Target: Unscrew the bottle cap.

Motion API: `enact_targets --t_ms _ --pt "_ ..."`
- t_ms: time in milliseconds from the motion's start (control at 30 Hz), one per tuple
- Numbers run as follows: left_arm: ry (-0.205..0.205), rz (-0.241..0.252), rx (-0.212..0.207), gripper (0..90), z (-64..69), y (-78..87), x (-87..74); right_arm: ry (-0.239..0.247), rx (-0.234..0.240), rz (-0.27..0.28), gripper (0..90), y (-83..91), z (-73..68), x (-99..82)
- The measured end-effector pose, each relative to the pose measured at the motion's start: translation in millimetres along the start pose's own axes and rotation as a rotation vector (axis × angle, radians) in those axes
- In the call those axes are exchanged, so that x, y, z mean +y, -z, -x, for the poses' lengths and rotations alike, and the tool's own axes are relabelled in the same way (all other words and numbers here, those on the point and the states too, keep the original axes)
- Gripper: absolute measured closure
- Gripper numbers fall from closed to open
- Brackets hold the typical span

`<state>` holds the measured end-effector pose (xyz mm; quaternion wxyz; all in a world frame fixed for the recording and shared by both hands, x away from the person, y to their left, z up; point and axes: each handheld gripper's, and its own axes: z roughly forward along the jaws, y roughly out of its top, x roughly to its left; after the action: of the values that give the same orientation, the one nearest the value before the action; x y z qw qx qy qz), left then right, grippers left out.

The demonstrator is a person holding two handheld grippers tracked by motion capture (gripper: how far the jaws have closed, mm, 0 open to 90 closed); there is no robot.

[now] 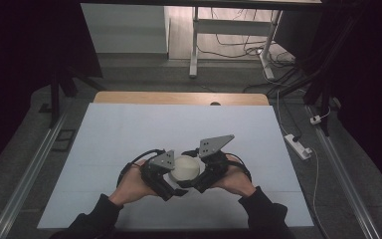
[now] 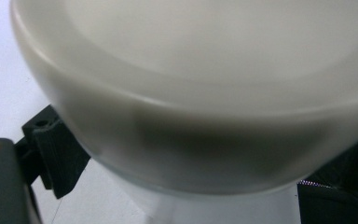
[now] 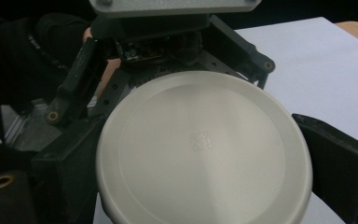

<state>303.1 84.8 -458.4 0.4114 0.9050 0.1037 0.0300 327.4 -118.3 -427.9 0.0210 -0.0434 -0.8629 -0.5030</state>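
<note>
White, round lid (image 1: 185, 168) sits between both tools, low and centre on the pale surface (image 1: 129, 129), near the person's edge.

High view: left tool (image 1: 165, 175) and right tool (image 1: 202, 174) meet at the lid from either side, each gripped by a hand in a dark sleeve. Grey three-cornered plates ride on top of both. Whether the lid touches the surface cannot be told from here. Beyond the far edge, a strip of bare wood, then floor with cables and a power strip (image 1: 298, 146).

Left tool view: very close and blurred. The lid's (image 2: 200, 93) curved rim and side wall loom over everything; under it a narrower pale body (image 2: 205, 205) drops away, so the lid seems to cap a container. One black jaw shows at lower left against the side wall, the other at lower right. Left tool looks clamped on the lid.

Right tool view: looks down on the lid's (image 3: 200, 149) flat top, with a small embossed mark at its centre. Own jaws flank it, left and right, both pressed to the rim: right tool grasping the lid. Behind the lid, the left tool (image 3: 177, 42) faces the camera, its linkage and grey plate plain.
</note>
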Motion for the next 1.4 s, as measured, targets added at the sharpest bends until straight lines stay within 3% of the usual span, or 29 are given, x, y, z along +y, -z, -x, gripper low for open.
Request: enact_targets --t_ms 100,167,233,300,333,367,400,467,600,633,833,933,1000,1033,1167,1200,1267,1300,1333,1367,1400 --pt "0.015 0.010 0.016 7.3 -0.7 1.5 -0.2 -0.009 -0.038 0.001 0.0 -0.5 -0.9 0.5" --pt "0.054 0.027 0.048 7.3 -2.8 3.9 -0.9 -0.032 -0.073 0.027 0.0 1.7 -1.5 2.1" --pt "0.067 0.029 0.064 7.3 -3.7 4.7 -1.4 -0.066 -0.133 0.045 0.0 4.9 -2.8 4.5" --pt "0.118 0.041 0.110 7.3 -7.0 6.5 -3.5 -0.092 -0.189 0.049 0.0 6.6 -4.5 5.8" --pt "0.118 0.041 0.110 7.3 -7.0 6.5 -3.5 -0.092 -0.189 0.049 0.0 6.6 -4.5 5.8" --pt "0.129 0.043 0.129 7.3 -7.7 6.8 -4.0 -0.129 -0.238 0.042 0.0 5.7 -6.2 5.7" --pt "0.135 0.041 0.148 7.3 -8.2 7.2 -4.2 -0.129 -0.238 0.042 0.0 5.7 -6.2 5.7" --pt "0.144 0.038 0.180 7.3 -7.7 7.2 -4.1 -0.172 -0.308 0.021 0.0 -0.2 -8.3 5.4" --pt "0.149 0.026 0.220 7.3 -5.4 5.7 -2.3 -0.207 -0.360 0.047 0.0 -7.9 -12.4 7.5" --pt "0.148 0.021 0.234 7.4 -3.6 4.2 -0.8 -0.209 -0.369 0.045 0.0 -10.0 -14.0 8.0" --pt "0.154 0.026 0.233 7.3 -0.1 2.7 2.0 -0.175 -0.438 0.053 6.2 -18.1 -22.4 8.2" --pt "0.146 0.016 0.223 7.3 -1.1 3.0 1.7 -0.180 -0.435 0.039 6.2 -18.1 -22.3 8.2" --pt "0.146 0.026 0.185 7.4 -3.6 3.2 -0.4 -0.172 -0.418 0.034 6.2 -17.7 -21.5 7.1" --pt "0.146 0.026 0.185 7.3 -3.6 3.2 -0.4 -0.180 -0.399 0.030 6.2 -16.5 -20.1 6.7" --pt "0.106 0.041 0.109 7.3 -5.2 5.7 -1.3 -0.165 -0.300 0.034 6.2 -10.6 -14.2 5.4" --pt "0.106 0.041 0.109 7.3 -5.2 5.7 -1.3 -0.165 -0.300 0.034 6.2 -10.6 -14.2 5.4" --pt "0.081 0.040 0.076 7.3 -4.9 6.3 -1.4 -0.117 -0.227 0.030 6.2 -6.3 -12.2 4.6" --pt "0.073 0.039 0.059 7.3 -4.7 6.3 -1.5 -0.117 -0.227 0.030 6.2 -6.3 -12.2 4.6" --pt "0.062 0.040 0.040 7.3 -4.7 6.4 -1.7 -0.099 -0.173 0.031 6.5 -3.3 -10.6 4.0" --pt "0.047 0.049 -0.005 7.3 -4.8 6.0 -2.4 -0.091 -0.146 0.037 6.8 -1.1 -9.7 3.6" --pt "0.047 0.049 -0.005 7.3 -4.8 6.0 -2.4 -0.091 -0.146 0.037 6.8 -1.1 -9.7 3.6"
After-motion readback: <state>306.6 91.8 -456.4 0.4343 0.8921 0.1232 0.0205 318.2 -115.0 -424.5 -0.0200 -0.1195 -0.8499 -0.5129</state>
